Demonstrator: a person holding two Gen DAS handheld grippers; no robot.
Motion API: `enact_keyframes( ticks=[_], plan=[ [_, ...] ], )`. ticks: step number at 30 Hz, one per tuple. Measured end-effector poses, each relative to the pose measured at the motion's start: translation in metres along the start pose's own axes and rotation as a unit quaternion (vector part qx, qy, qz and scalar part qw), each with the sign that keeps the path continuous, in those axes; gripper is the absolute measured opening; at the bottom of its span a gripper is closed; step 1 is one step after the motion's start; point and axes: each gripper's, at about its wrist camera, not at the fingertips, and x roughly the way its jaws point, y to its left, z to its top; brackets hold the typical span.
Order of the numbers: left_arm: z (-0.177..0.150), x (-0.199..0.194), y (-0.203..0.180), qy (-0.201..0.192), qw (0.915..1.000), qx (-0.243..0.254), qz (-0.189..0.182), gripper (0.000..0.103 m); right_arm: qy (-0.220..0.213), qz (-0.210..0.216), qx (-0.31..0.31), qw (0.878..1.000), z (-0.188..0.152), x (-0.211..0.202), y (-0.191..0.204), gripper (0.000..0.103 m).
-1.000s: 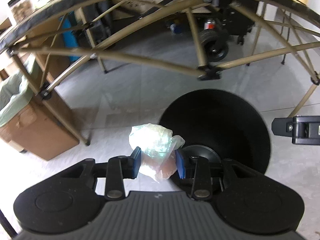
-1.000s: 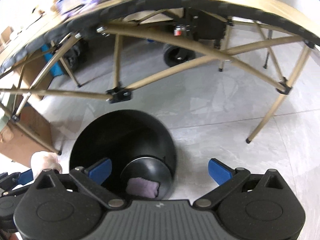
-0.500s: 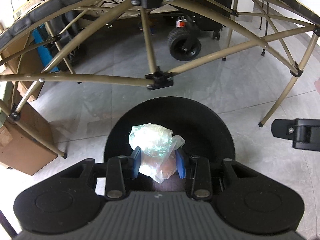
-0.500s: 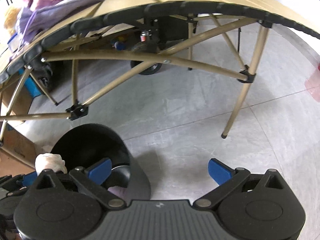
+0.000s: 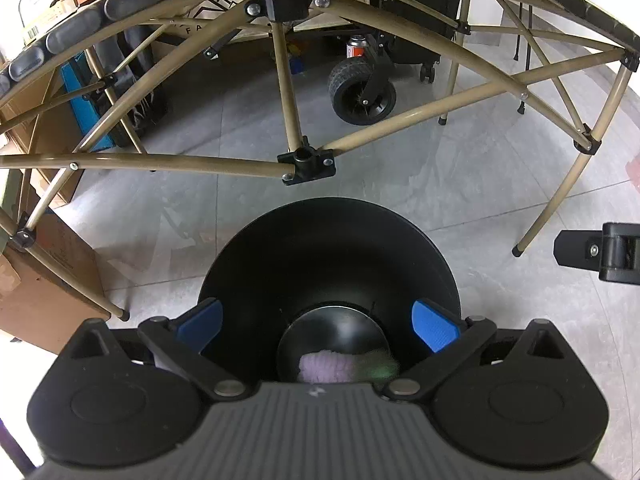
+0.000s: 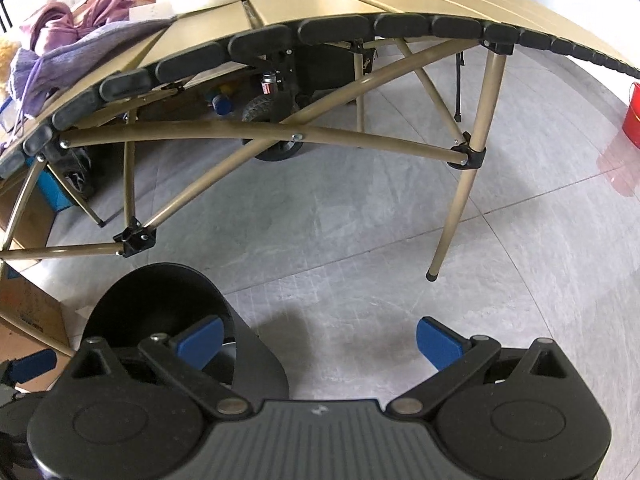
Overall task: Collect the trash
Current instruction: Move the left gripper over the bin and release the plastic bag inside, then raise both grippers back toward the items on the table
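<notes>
Hovering over black trash bin [image 5: 328, 256]: left gripper [image 5: 316, 322], jaws opening wide, nothing between blue pads. Noted lavender wad [image 5: 324, 366] and blurred greenish scrap [image 5: 378, 368] at bin bottom. Right gripper [image 6: 318, 338] spread apart, empty, beside bin above grey tile floor [image 6: 360, 216].

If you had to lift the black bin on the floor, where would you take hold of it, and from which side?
Take the bin by its rim, coming from above, with one jaw inside the wall and one outside. It stands upright and open, its round body looks too wide to span, and no handle shows. The near rim, below the left gripper whose jaws are opening with nothing between them, looks easiest.
</notes>
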Motion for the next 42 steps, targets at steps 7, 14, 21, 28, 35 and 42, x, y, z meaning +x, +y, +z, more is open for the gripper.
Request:
enact_keyframes(
  ticks=[7,14,21,28,35,42],
  plan=[
    [0.0,0.001,0.002,0.005,1.0,-0.004,0.003,0.103,0.0,0.0,-0.001,1.0,0.0,-0.001,0.0,0.103],
    [0.0,-0.007,0.003,-0.004,1.0,-0.002,-0.001,0.103,-0.006,0.0,-0.002,1.0,-0.001,-0.005,0.0,0.103],
    [-0.001,-0.029,0.01,-0.041,0.9992,0.006,-0.003,0.103,-0.042,0.006,-0.017,0.999,-0.001,-0.031,0.005,0.103],
    [0.004,-0.06,0.023,-0.096,0.9953,-0.001,-0.013,0.103,-0.088,0.032,-0.032,0.995,0.001,-0.062,0.01,0.103],
    [0.009,-0.092,0.032,-0.154,0.9876,-0.009,-0.027,0.103,-0.155,0.072,-0.021,0.985,0.006,-0.097,0.01,0.103],
    [0.018,-0.115,0.042,-0.207,0.9781,-0.02,-0.017,0.103,-0.223,0.118,-0.009,0.968,0.015,-0.115,0.018,0.103]
  ],
)
